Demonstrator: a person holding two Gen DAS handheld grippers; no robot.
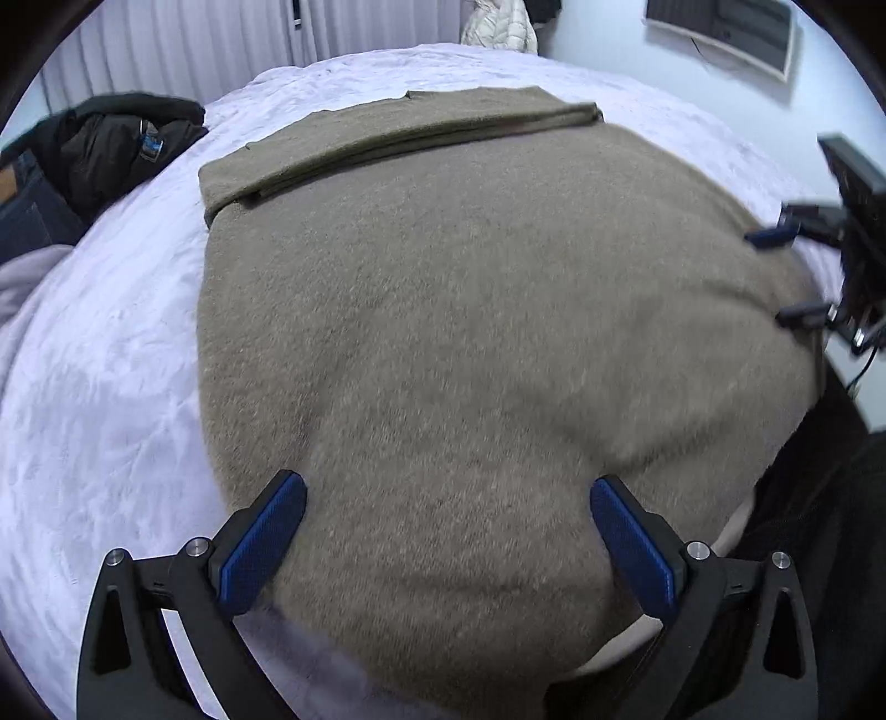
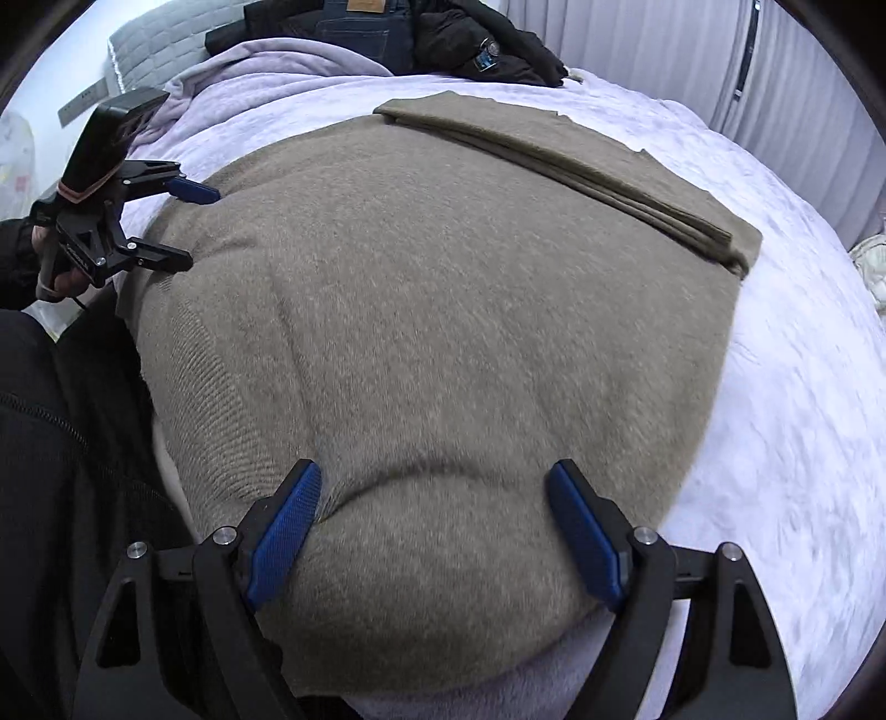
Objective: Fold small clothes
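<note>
Two open tongs, left tongs point(image 1: 448, 498), right tongs point(image 2: 434, 482), one taupe sweater point(image 1: 470, 343)

Sweater point(image 1: 470, 343) lies on the bed point(image 1: 99, 387); its folded sleeve point(image 1: 398, 138) at 12 o'clock, dark clothes pile point(image 1: 111, 149) at 10.

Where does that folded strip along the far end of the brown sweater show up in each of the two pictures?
Left wrist view: the folded strip lies across the top centre, slanting up toward the right, beyond the left tongs.
Right wrist view: the folded strip runs from top centre down toward the right edge of the sweater.
Shared landmark: the black jacket on the bed, upper left in the left view, top centre in the right view.
</note>
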